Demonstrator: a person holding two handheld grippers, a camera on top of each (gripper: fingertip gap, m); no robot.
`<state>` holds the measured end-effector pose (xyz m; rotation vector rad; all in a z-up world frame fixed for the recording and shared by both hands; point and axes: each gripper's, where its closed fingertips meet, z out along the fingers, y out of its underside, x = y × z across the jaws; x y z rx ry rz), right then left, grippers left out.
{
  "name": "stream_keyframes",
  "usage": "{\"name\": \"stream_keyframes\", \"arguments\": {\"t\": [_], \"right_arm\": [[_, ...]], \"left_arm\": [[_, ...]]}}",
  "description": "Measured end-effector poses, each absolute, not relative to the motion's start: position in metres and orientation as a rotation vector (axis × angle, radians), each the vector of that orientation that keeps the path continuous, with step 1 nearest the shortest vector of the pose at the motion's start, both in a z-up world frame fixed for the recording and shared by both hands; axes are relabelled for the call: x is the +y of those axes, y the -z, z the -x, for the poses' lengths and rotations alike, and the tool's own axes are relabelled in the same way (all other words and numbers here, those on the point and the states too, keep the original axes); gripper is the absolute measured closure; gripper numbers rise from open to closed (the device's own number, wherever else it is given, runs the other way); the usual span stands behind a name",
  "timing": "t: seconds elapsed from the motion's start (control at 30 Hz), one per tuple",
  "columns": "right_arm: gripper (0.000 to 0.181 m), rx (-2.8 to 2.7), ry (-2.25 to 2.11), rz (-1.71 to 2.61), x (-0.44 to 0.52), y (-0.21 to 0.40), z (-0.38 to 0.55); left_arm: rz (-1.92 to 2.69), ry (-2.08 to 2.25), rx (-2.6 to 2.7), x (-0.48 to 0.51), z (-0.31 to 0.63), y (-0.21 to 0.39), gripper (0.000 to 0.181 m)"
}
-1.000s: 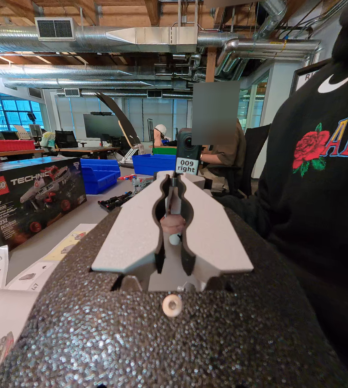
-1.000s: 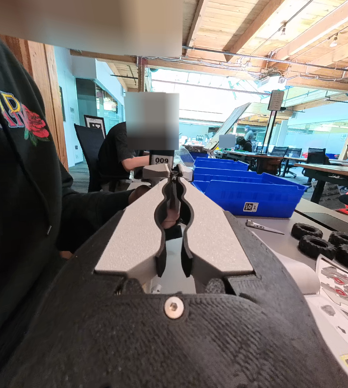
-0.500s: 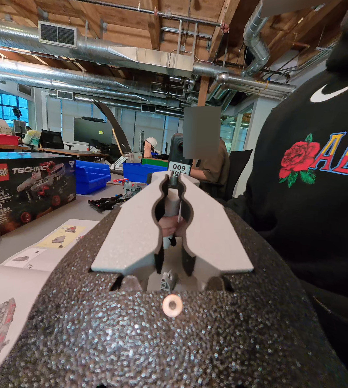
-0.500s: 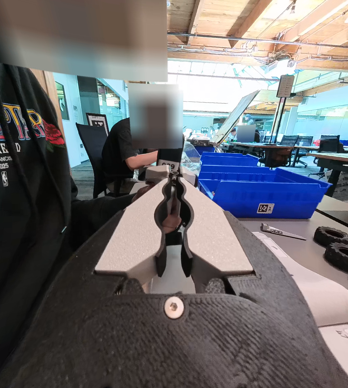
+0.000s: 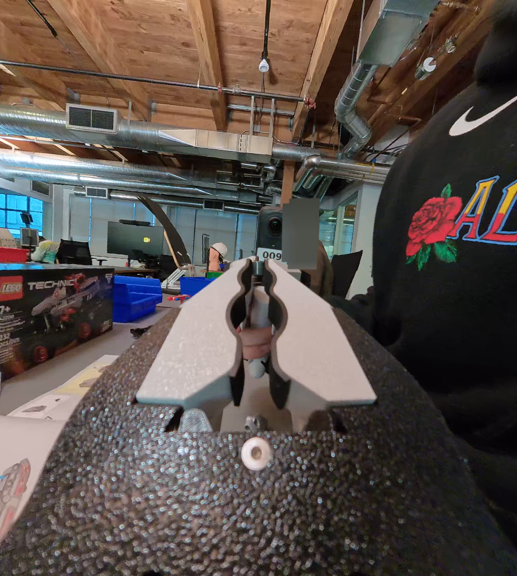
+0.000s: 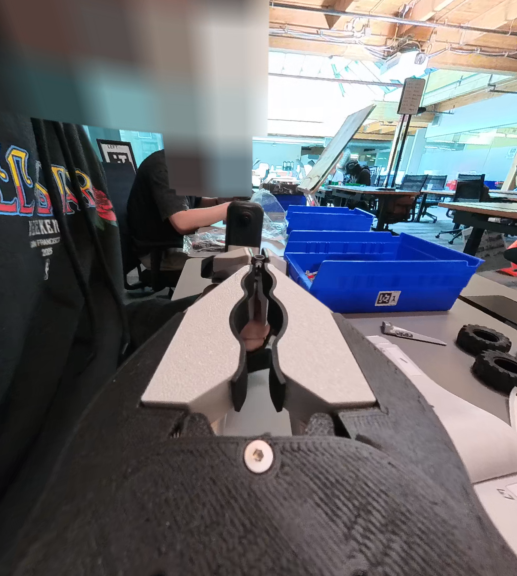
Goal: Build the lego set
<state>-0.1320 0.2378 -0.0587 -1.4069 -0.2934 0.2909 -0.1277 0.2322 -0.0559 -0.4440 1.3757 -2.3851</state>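
Observation:
Both grippers are held up in the air in front of a person in a black sweatshirt (image 5: 469,280), tip to tip. My left gripper (image 5: 258,270) is shut, with a small grey lego piece (image 5: 257,274) pinched at its tips. The right gripper's camera (image 5: 270,227) shows just behind it. My right gripper (image 6: 259,261) is shut on a thin dark lego piece (image 6: 258,258) that sticks out at the tips. The left gripper's grey fingers (image 6: 232,258) and camera (image 6: 244,224) sit just beyond, slightly to the left. How the two pieces meet is hidden.
The lego set box (image 5: 42,311) stands at the left, with instruction sheets (image 5: 7,467) in front of it. Blue bins (image 6: 375,274) stand on the grey table. Black tyres (image 6: 484,339) and a grey wedge piece (image 6: 413,333) lie at the right. Another person sits behind. The tips of both grippers are at nearly the same place.
Both grippers have stayed shut and tip to tip. Both views have tilted upward, and in the right wrist view the left gripper has shifted left of the tips.

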Motion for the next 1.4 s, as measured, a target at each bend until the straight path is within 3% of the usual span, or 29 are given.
{"name": "stream_keyframes", "arguments": {"t": [1.4], "right_arm": [[0.178,-0.26,-0.207,1.5,0.256,0.065,0.127]], "left_arm": [[0.544,2.452,1.362,0.249,0.122,0.062,0.177]]}}
